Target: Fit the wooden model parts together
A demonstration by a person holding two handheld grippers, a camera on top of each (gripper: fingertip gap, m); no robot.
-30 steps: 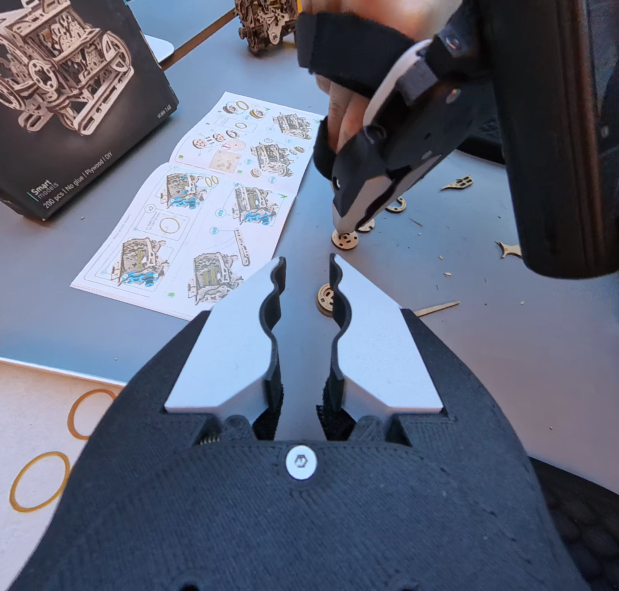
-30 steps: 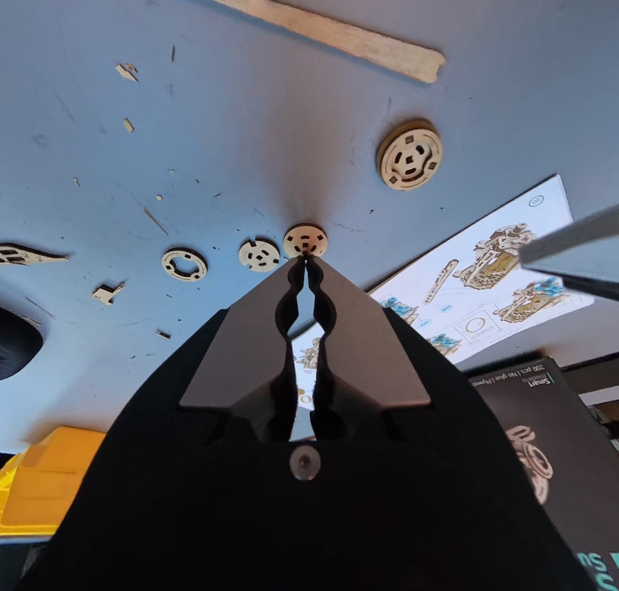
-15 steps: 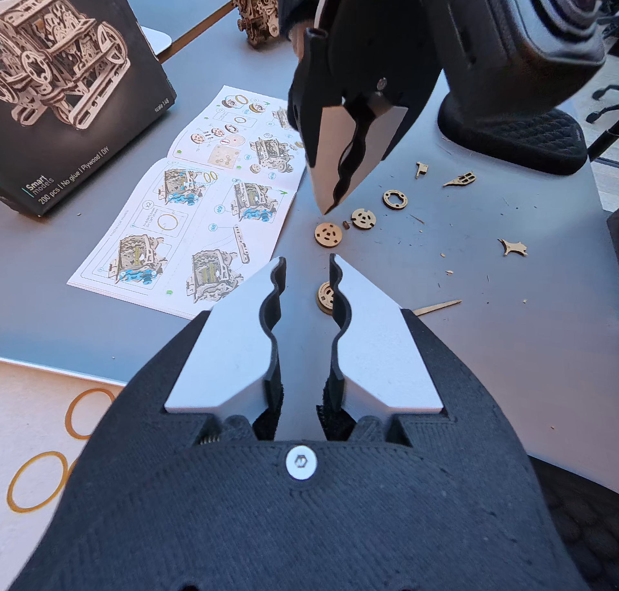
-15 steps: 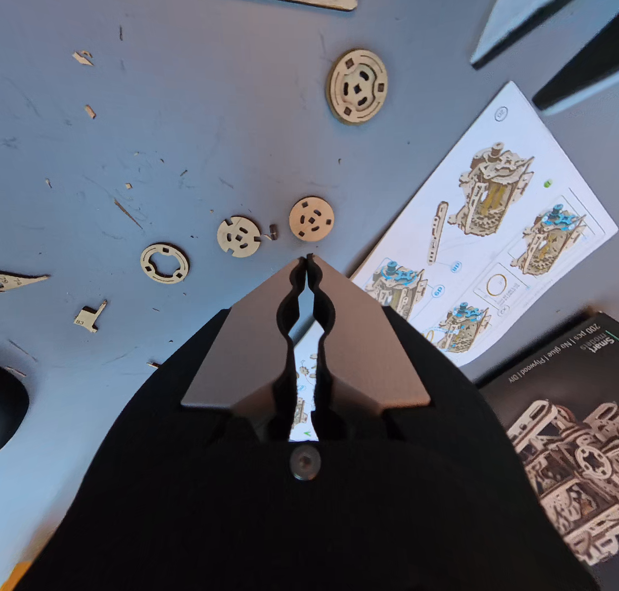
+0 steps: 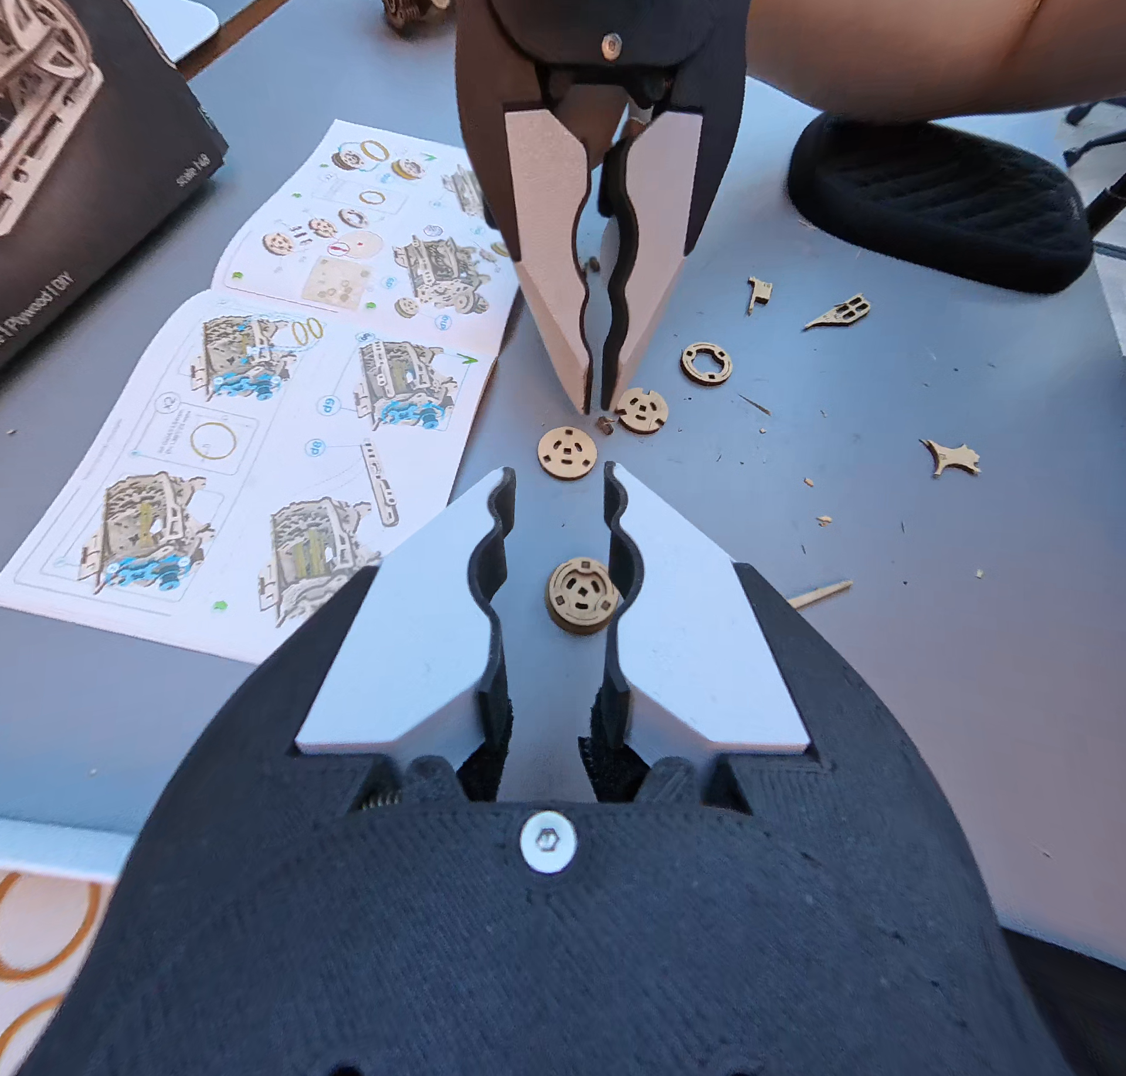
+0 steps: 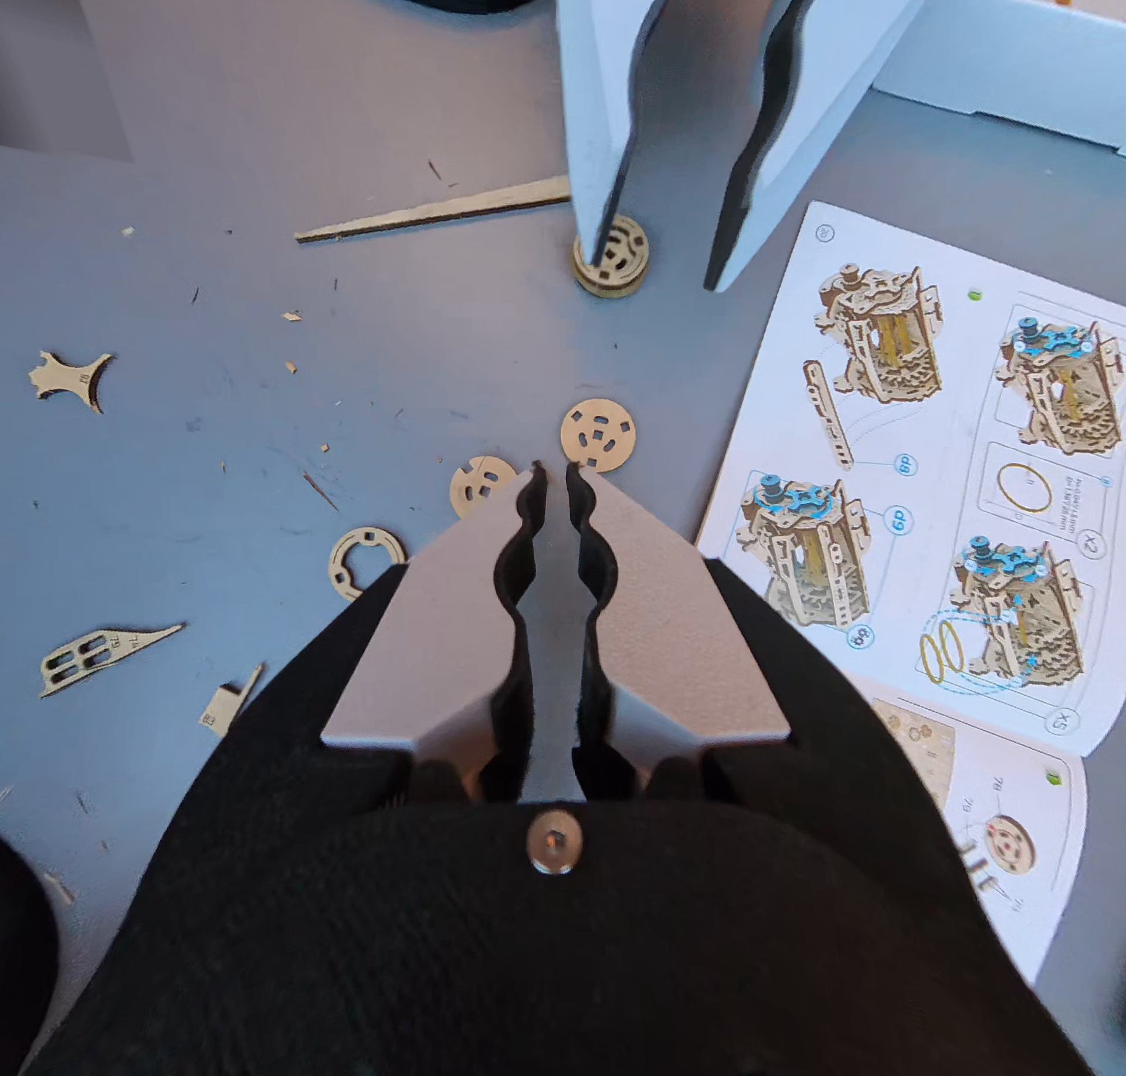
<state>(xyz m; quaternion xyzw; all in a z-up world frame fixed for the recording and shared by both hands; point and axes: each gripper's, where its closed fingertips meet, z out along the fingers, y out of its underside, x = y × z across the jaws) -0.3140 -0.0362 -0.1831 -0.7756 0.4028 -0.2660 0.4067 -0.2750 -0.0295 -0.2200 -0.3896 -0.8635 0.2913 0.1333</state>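
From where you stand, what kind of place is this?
Probably a hobby or office worktable: a grey table strewn with loose wooden parts, an open instruction booklet, and the kit's dark box.

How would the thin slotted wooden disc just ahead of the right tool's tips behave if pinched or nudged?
The slotted disc lies flat on the grey table, so tips may slide it rather than lift it. It looks thin and light, probably stiff but breakable around the cutouts. On edge, it could roll.

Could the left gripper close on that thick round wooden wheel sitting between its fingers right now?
Probably yes. The left gripper is open and the thick wheel lies flat on the grey table between its fingers, with nothing else in the gap. The right gripper hangs farther off, above the flat discs.
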